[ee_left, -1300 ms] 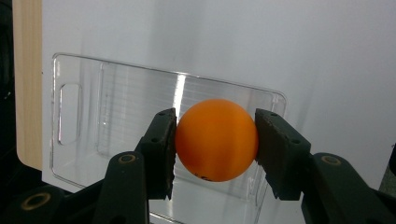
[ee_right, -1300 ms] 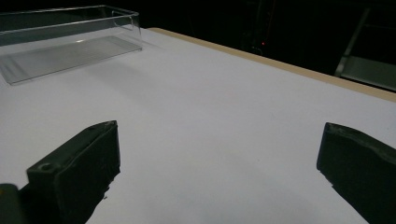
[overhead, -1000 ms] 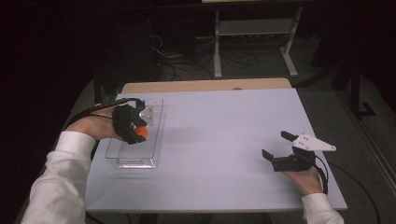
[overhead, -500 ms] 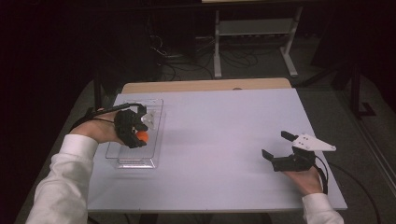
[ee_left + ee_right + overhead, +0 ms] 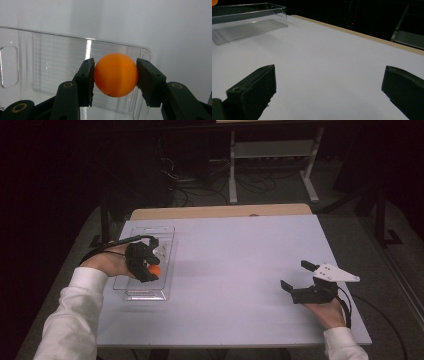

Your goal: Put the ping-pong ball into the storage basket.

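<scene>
White bench [image 5: 240, 270], carrying a clear plastic tray [image 5: 167, 245] at its left side. Orange ball [image 5: 116, 74] clamped between the jaws of the left gripper [image 5: 145, 265], both pads pressed on its sides, held over the open tray in the high view and, in the left gripper view, above the tray's ribbed floor. Pick-up judged done; lowering under way; release into the tray left to do, the ball not yet resting on the floor as far as can be told. Right gripper [image 5: 305, 282] parked at the right of the bench, jaws spread wide with nothing between them.

Against the earlier frames: left hand [image 5: 112, 262] and ball sunk a little toward the tray; grip unchanged; right gripper unmoved; tray in the same spot.
</scene>
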